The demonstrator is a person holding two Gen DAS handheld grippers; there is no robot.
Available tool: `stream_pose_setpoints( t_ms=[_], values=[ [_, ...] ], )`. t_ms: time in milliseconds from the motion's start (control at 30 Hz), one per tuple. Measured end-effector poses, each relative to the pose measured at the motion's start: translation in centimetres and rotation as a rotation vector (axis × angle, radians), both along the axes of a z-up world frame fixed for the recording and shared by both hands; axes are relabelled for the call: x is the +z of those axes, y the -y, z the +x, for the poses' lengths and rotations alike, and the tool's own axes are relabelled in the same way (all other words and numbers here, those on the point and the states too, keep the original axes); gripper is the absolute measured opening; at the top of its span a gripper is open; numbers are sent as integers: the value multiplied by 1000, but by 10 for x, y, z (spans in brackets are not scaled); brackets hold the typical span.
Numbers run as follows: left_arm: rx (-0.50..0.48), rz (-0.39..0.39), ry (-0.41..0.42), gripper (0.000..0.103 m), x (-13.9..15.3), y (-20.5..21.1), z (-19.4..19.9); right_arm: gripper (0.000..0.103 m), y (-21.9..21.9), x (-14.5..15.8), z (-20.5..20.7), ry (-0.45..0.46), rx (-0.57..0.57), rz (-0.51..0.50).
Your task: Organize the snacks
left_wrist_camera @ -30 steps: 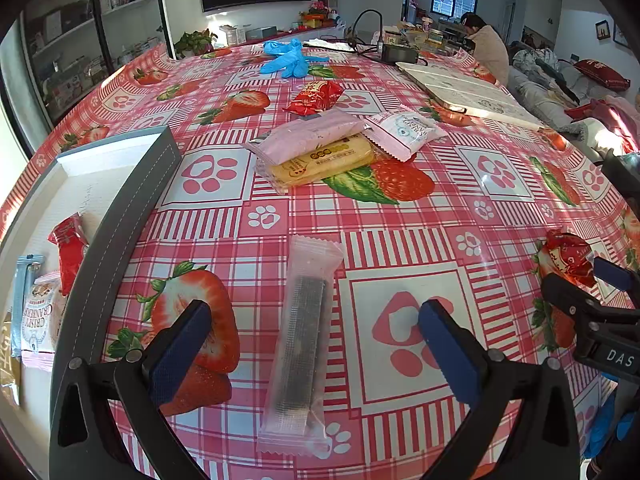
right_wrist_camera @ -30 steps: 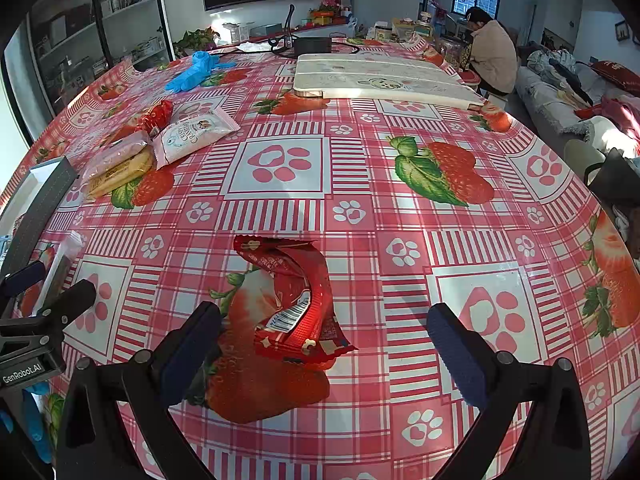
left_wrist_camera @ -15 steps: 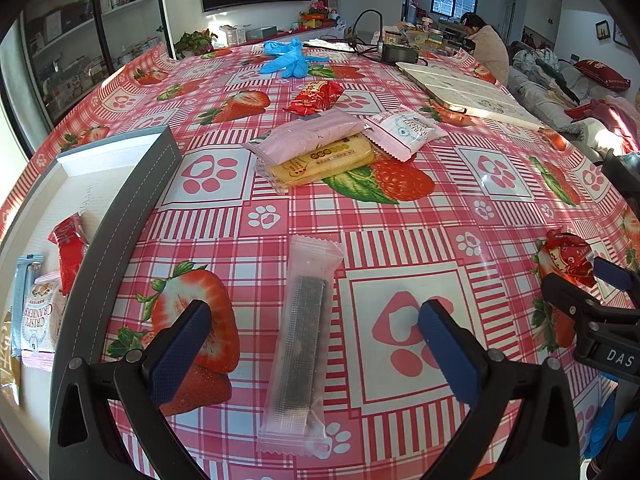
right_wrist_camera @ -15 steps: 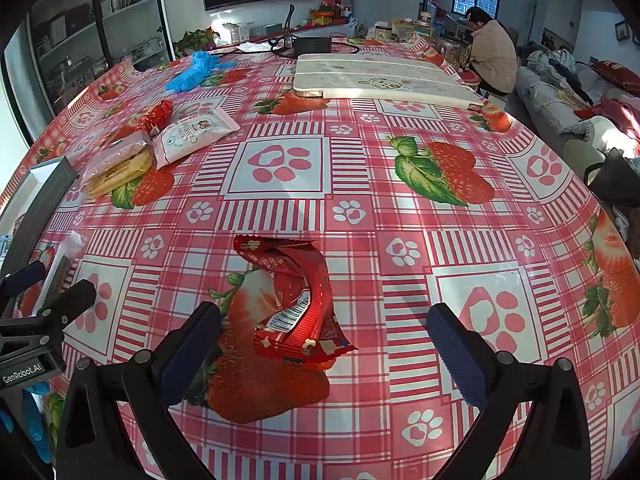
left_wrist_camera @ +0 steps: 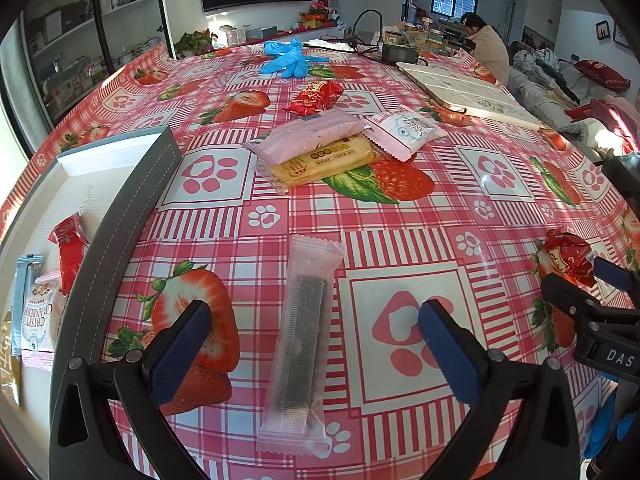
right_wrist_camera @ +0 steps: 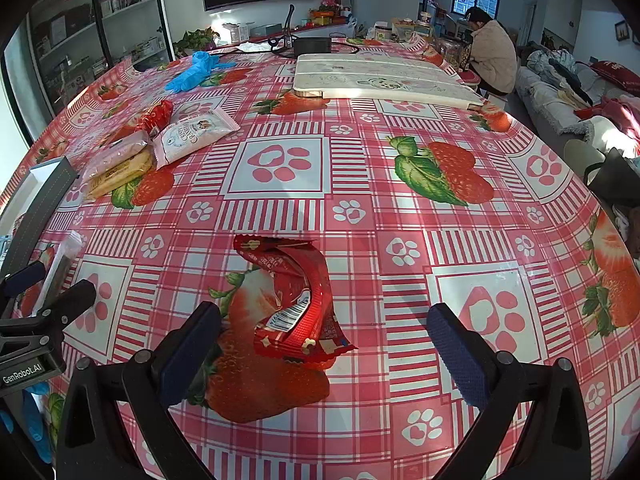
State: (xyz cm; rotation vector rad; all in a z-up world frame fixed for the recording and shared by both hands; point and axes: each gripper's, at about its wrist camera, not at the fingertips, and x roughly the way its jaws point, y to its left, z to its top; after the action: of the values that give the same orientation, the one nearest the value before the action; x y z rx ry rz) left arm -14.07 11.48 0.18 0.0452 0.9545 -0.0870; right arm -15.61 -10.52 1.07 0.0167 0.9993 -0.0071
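Observation:
A clear wrapped bar with a dark centre (left_wrist_camera: 301,340) lies on the strawberry tablecloth between the fingers of my open left gripper (left_wrist_camera: 314,354), untouched. A crumpled red snack packet (right_wrist_camera: 298,306) lies between the fingers of my open right gripper (right_wrist_camera: 326,354). To the left stands a grey-rimmed white tray (left_wrist_camera: 132,208) holding a red packet (left_wrist_camera: 70,250), a cracker pack (left_wrist_camera: 38,322) and others. Farther off lie a pink pack (left_wrist_camera: 310,140) over a yellow one (left_wrist_camera: 324,162), a white pack (left_wrist_camera: 404,132) and a red packet (left_wrist_camera: 314,96).
Blue gloves (left_wrist_camera: 288,58) and a white board (right_wrist_camera: 380,80) lie at the far side with cables and a black box (right_wrist_camera: 312,44). A person (right_wrist_camera: 492,56) sits beyond the table. A sofa with clothes (right_wrist_camera: 568,92) stands on the right. Shelves line the left wall.

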Motion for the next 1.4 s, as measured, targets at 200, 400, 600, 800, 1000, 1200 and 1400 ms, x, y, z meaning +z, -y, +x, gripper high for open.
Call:
stream_pose_setpoints(
  t_ms=[200, 400, 600, 800, 1000, 1200, 1400],
  values=[
    [0, 0, 0, 103, 0, 0, 0, 103, 0, 0, 0, 0, 0, 0],
    [0, 0, 0, 103, 0, 0, 0, 103, 0, 0, 1, -1, 0, 0],
    [-2, 1, -1, 103, -1, 0, 0, 103, 0, 0, 0, -3, 3, 0],
    [-25, 10, -60, 103, 3, 2, 5, 103, 2, 2, 16, -90, 59, -2],
    [-102, 22, -165, 84, 10, 13, 9, 96, 0, 5, 42, -201, 123, -8],
    [-186, -15, -213, 19, 18, 23, 4, 33, -6, 15, 47, -225, 147, -2],
    [-186, -127, -250, 17, 27, 11, -8, 30, -3, 20, 27, -226, 138, 134]
  ],
)
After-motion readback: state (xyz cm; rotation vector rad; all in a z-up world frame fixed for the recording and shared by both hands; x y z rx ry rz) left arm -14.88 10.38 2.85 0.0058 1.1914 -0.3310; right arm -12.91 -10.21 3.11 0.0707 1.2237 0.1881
